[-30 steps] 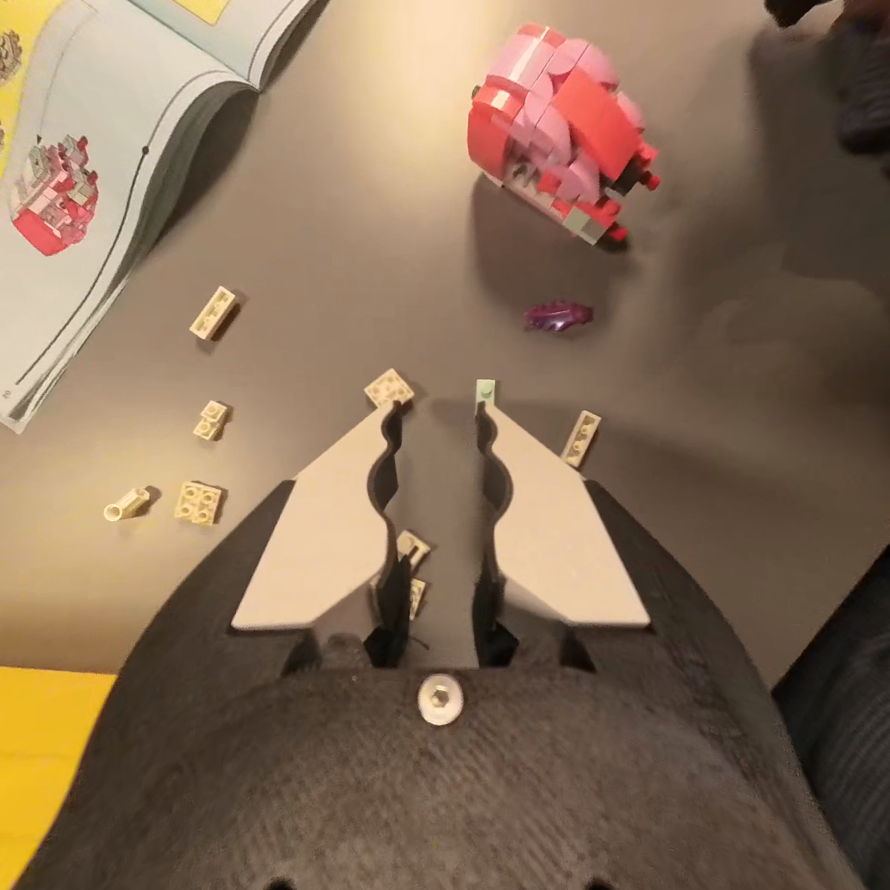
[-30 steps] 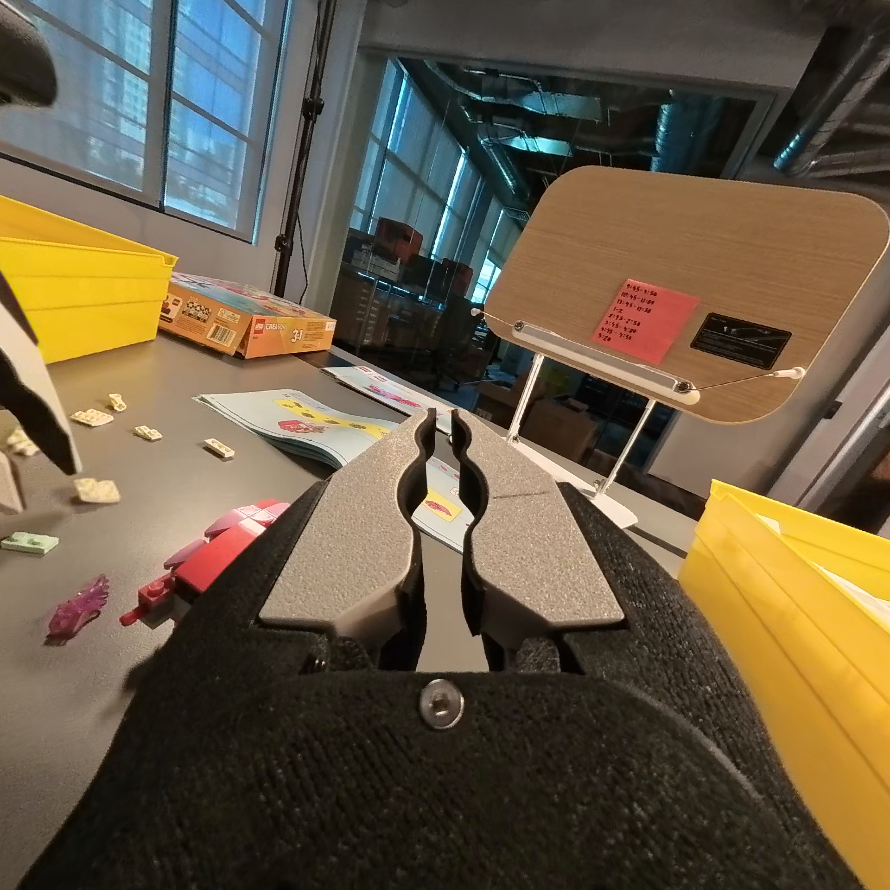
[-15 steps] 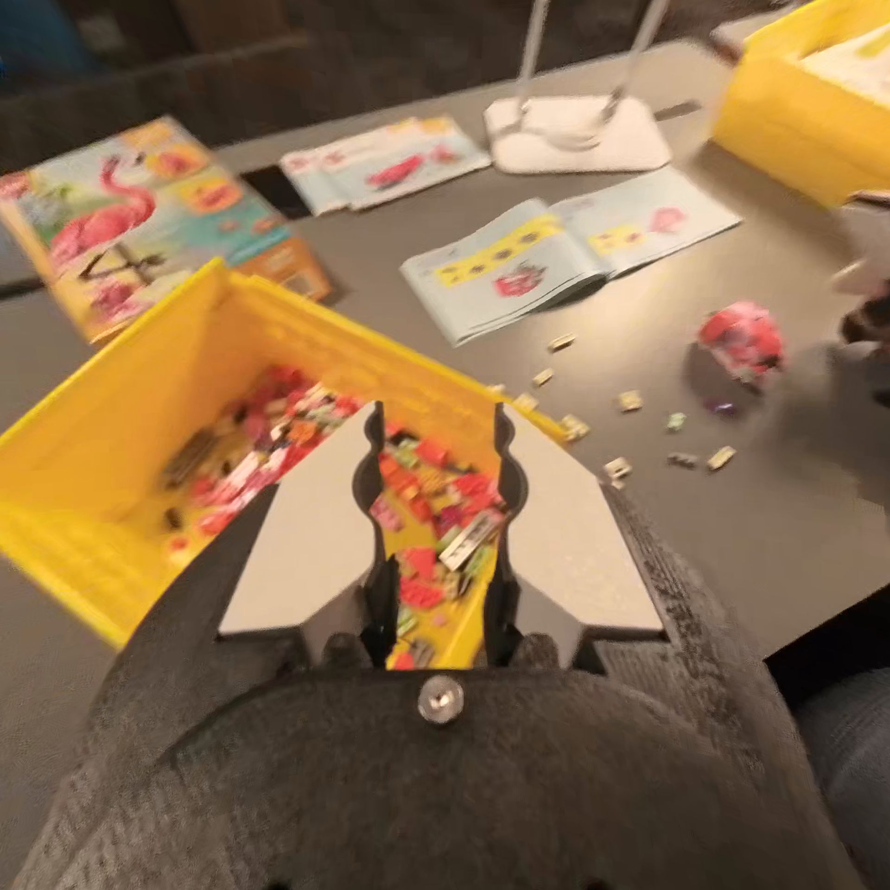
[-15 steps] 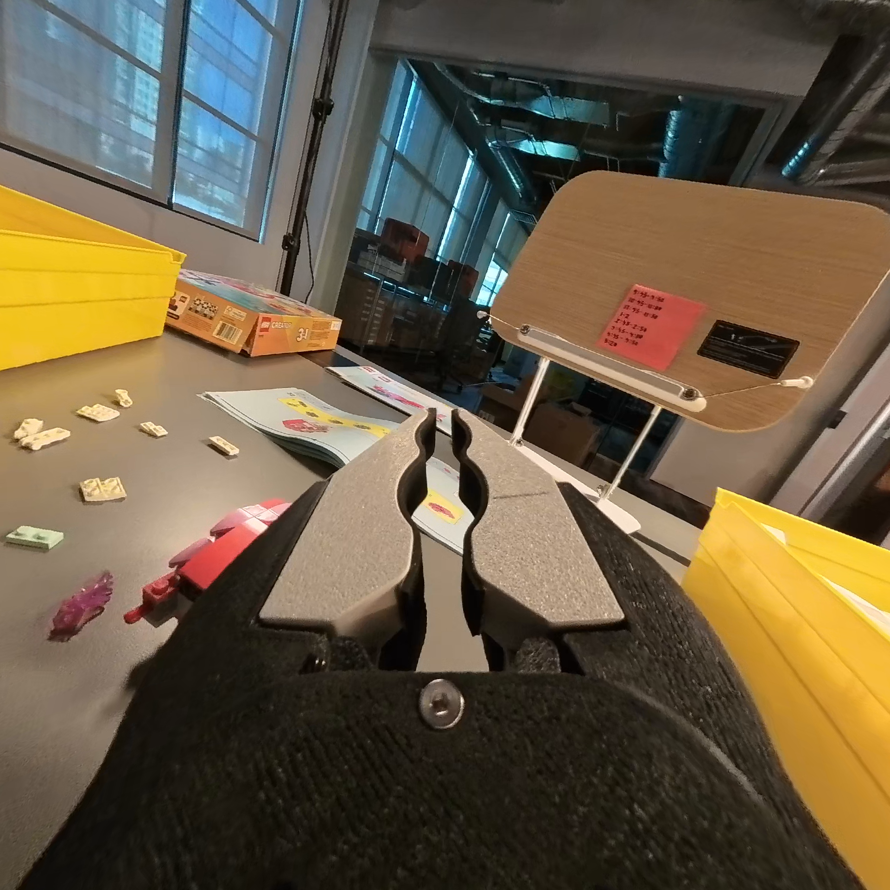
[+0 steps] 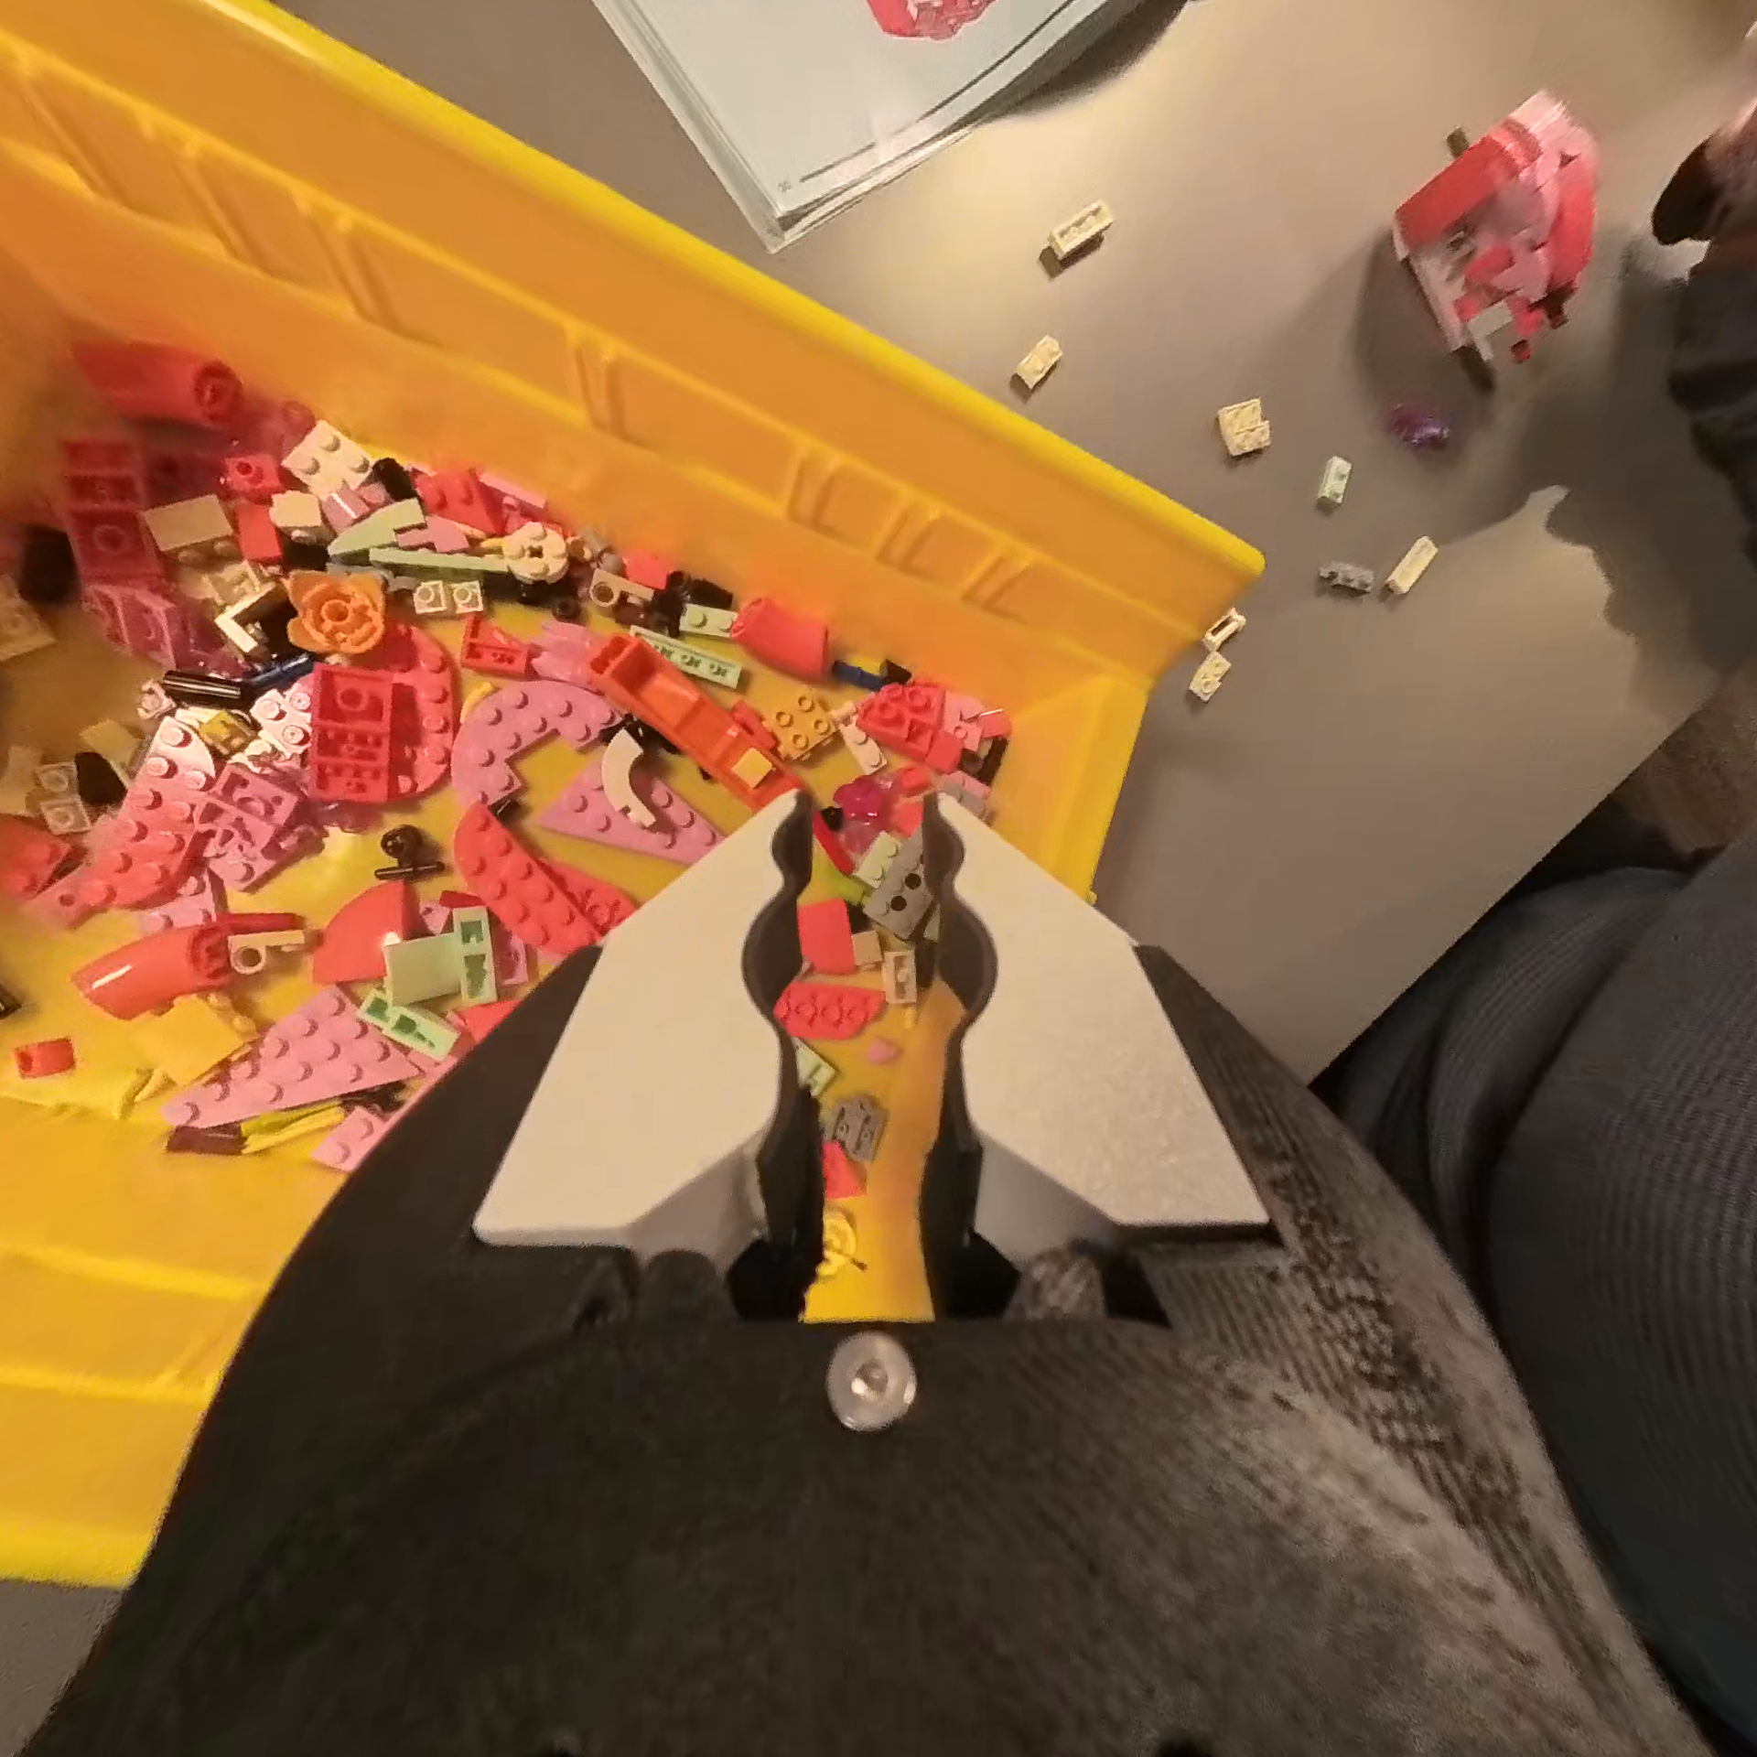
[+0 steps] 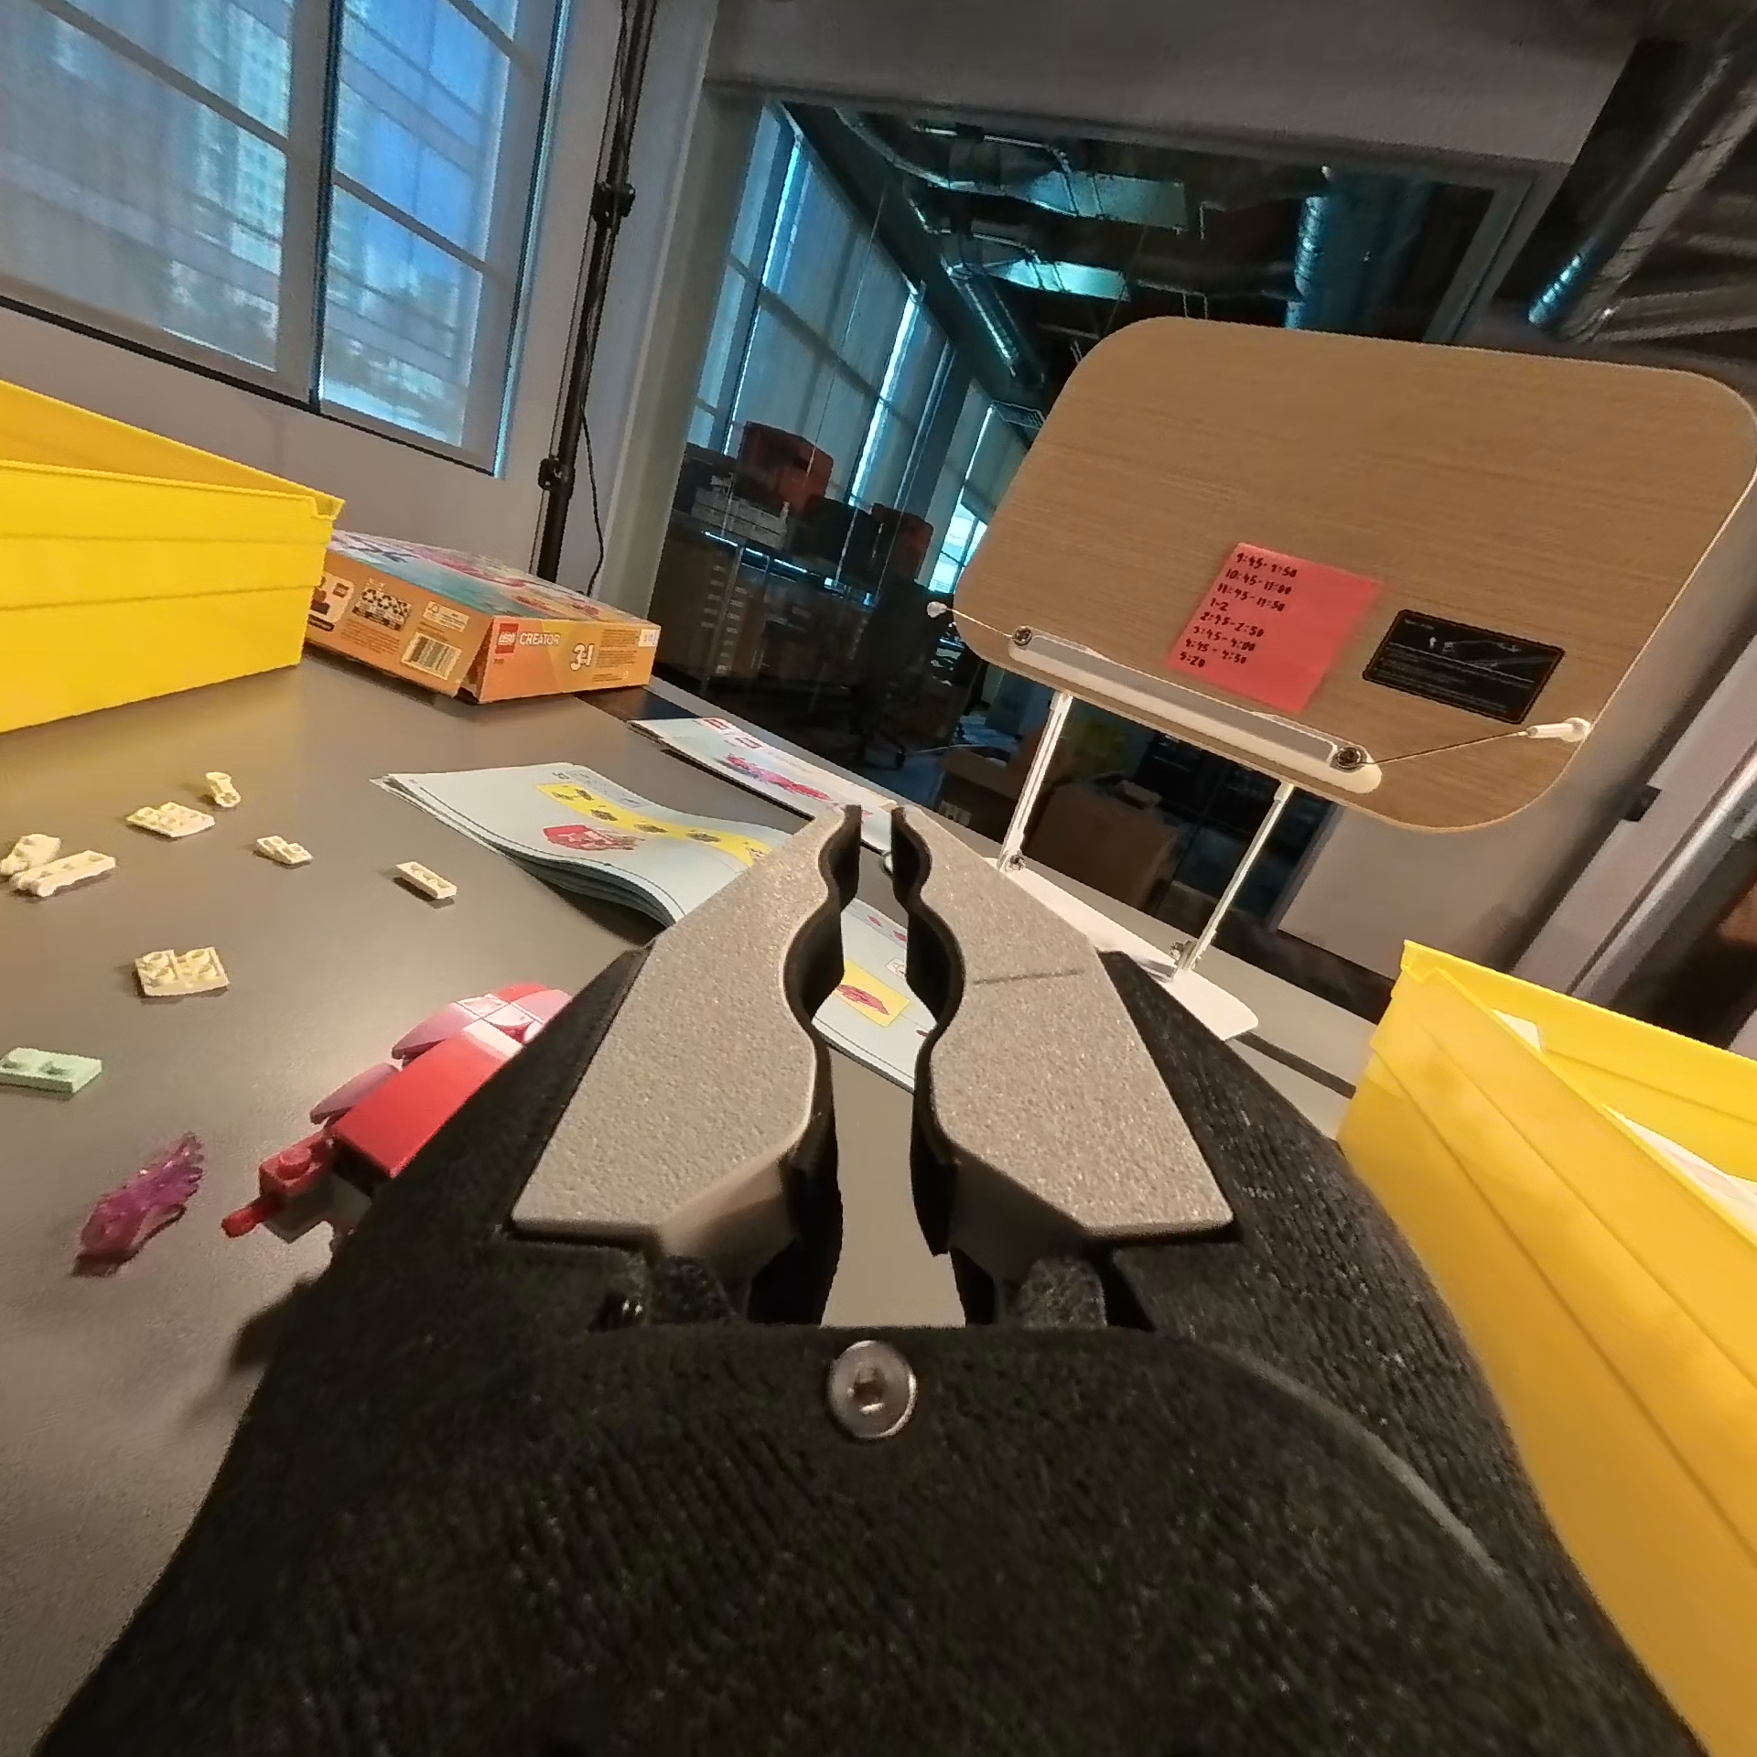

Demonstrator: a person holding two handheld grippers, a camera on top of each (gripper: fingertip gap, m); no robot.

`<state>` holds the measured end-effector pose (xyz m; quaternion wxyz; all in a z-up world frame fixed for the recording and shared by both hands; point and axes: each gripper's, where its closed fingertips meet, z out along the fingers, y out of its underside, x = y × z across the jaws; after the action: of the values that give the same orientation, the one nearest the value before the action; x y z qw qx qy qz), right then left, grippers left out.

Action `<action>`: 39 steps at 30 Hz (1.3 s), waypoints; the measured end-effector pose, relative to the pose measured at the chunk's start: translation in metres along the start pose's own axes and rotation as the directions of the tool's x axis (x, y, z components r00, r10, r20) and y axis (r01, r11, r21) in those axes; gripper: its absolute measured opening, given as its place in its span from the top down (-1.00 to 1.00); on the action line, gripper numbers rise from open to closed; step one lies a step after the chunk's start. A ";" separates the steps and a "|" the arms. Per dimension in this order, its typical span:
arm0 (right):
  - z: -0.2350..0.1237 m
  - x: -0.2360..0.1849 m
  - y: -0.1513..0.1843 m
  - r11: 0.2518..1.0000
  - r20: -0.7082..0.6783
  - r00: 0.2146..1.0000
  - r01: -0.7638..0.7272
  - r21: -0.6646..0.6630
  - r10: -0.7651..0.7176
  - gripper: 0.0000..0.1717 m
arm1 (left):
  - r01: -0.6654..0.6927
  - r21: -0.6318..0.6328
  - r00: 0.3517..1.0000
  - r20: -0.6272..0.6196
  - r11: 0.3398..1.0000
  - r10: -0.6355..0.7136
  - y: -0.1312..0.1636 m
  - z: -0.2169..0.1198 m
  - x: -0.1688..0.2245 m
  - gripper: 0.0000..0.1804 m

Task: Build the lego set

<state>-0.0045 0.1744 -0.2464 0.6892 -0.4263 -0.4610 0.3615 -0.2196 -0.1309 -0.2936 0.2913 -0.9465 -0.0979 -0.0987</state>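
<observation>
Left wrist view: the left gripper (image 5: 870, 818) hangs over the near right corner of a yellow bin (image 5: 666, 314), its fingers apart with nothing pressed between them. Under the gap lies a heap of loose bricks (image 5: 399, 723), mostly red, pink and lilac; a grey plate (image 5: 903, 889) lies just beside the right fingertip, though contact cannot be told. The bin wall rises close on the right of the fingers, so room is tighter there than toward the open heap on the left. Beyond the rim, on the grey table (image 5: 1331, 761), small cream pieces (image 5: 1245, 428) lie scattered well apart from one another, and a part-built red and pink model (image 5: 1493, 257) stands near the far right edge, below an open instruction booklet (image 5: 856, 95).

Right wrist view: the right gripper (image 6: 875, 822) is held low above the table, fingers nearly together, a thin slit between them and nothing in it. The model (image 6: 428, 1074) lies just beside its left flank, with a purple translucent piece (image 6: 143, 1203) and a pale green plate (image 6: 48, 1070) farther left. A second yellow bin (image 6: 1569, 1188) stands close on the right, which likely limits sideways travel there. Ahead stand the booklet and a wooden book stand (image 6: 1331, 570); a cardboard box (image 6: 485, 627) lies by the first bin.
</observation>
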 end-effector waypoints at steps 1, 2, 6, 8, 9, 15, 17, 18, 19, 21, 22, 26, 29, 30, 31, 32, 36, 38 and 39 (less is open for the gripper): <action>0.000 0.000 0.000 1.000 -0.002 1.000 0.000 0.000 0.000 0.95 | -0.003 0.002 1.000 0.000 1.000 0.003 -0.001 0.000 -0.001 0.75; 0.000 0.000 0.000 1.000 -0.003 1.000 0.000 0.000 0.000 0.95 | -0.005 0.004 1.000 0.002 1.000 0.005 -0.001 0.000 -0.001 0.75; 0.000 0.001 0.000 1.000 -0.005 1.000 0.003 -0.003 -0.003 0.95 | -0.004 -0.006 1.000 0.022 1.000 0.004 0.003 -0.001 -0.007 0.75; 0.000 0.000 0.000 1.000 -0.005 1.000 0.005 -0.003 -0.005 0.95 | -0.007 -0.031 0.997 0.076 1.000 0.010 0.009 -0.007 -0.019 0.74; 0.000 0.000 0.000 1.000 -0.003 1.000 0.006 -0.003 -0.006 0.95 | -0.001 -0.036 0.994 0.107 0.999 0.005 0.010 -0.012 -0.026 0.74; 0.000 0.000 0.001 1.000 -0.005 1.000 0.011 -0.007 -0.011 0.95 | 0.039 -0.022 0.993 0.108 0.999 -0.037 0.010 -0.034 -0.038 0.66; 0.000 0.000 0.001 1.000 -0.008 1.000 0.010 -0.010 -0.010 0.95 | 0.015 0.032 0.996 0.085 0.999 -0.017 0.002 -0.039 -0.033 0.66; 0.000 0.001 0.001 1.000 -0.009 1.000 0.011 -0.009 -0.011 0.95 | 0.009 0.058 0.996 0.087 0.998 -0.014 -0.002 -0.043 -0.033 0.66; 0.000 0.001 0.001 1.000 -0.010 1.000 0.012 -0.008 -0.012 0.95 | 0.000 0.071 0.995 0.096 0.998 -0.007 -0.004 -0.046 -0.034 0.66; 0.000 0.000 0.001 1.000 -0.009 1.000 0.013 -0.011 -0.014 0.95 | -0.014 0.069 0.991 0.135 0.998 0.005 -0.004 -0.052 -0.040 0.66; 0.000 0.000 0.002 1.000 -0.009 1.000 0.015 -0.012 -0.015 0.95 | -0.018 0.054 0.989 0.146 0.998 0.010 -0.003 -0.053 -0.042 0.65; 0.001 0.000 0.002 1.000 -0.009 1.000 0.021 -0.015 -0.021 0.95 | -0.030 -0.040 0.991 0.132 0.999 0.035 0.009 -0.048 -0.041 0.63; 0.001 -0.001 0.002 0.999 -0.009 1.000 0.029 -0.018 -0.029 0.95 | -0.051 -0.096 0.989 0.135 0.994 0.064 0.016 -0.041 -0.039 0.63; 0.001 -0.001 0.002 0.999 -0.010 0.999 0.032 -0.019 -0.032 0.95 | -0.058 -0.106 0.987 0.141 0.993 0.072 0.017 -0.039 -0.039 0.63; 0.001 -0.001 0.003 0.999 -0.011 0.999 0.035 -0.020 -0.035 0.95 | -0.062 -0.112 0.986 0.145 0.992 0.078 0.018 -0.037 -0.038 0.63; 0.001 -0.001 0.003 0.999 -0.012 0.999 0.036 -0.022 -0.037 0.95 | -0.064 -0.110 0.986 0.145 0.992 0.080 0.019 -0.036 -0.038 0.63; 0.002 0.000 0.004 0.999 -0.016 0.999 0.042 -0.028 -0.042 0.95 | -0.050 -0.078 0.993 0.103 0.996 0.058 0.018 -0.027 -0.035 0.64; 0.002 0.000 0.005 0.999 -0.016 0.999 0.043 -0.032 -0.044 0.95 | -0.041 -0.083 0.995 0.091 0.996 0.048 0.021 -0.023 -0.037 0.64; 0.002 0.000 0.005 0.998 -0.016 0.999 0.044 -0.034 -0.045 0.95 | -0.036 -0.082 0.995 0.089 0.996 0.044 0.022 -0.021 -0.038 0.64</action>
<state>-0.0072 0.1770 -0.2507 0.6937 -0.4303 -0.4707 0.3347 -0.2535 -0.1654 -0.2977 0.2501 -0.9627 -0.0879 -0.0537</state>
